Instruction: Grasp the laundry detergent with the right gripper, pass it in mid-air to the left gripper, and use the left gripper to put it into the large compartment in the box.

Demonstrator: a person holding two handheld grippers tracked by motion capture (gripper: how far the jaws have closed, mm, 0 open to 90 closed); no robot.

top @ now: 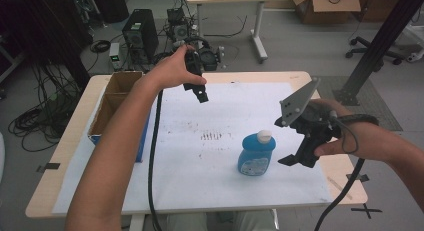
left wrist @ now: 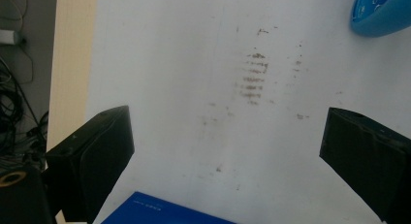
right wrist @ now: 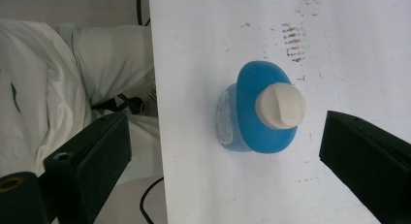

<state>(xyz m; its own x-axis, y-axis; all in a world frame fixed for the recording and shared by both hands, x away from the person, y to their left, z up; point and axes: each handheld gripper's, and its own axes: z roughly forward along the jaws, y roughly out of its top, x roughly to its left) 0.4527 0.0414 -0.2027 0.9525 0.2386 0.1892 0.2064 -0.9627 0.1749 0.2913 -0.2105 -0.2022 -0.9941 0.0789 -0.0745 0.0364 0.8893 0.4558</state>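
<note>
On the white sheet of the desk, high view, a blue bottle with a white cap stands upright, just left of the right tongs, well apart from the raised left tongs. Left gripper view: jaws spread wide, nothing between, bottle far off at the upper corner. Right gripper view: released jaws flank the bottle from above, not touching.

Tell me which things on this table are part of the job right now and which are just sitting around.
In the job:
- blue bottle, standing upright with its white cap on
- right gripper, open beside it
- left gripper, open, held over the mat

Lying about:
- cardboard box
- white mat
</note>
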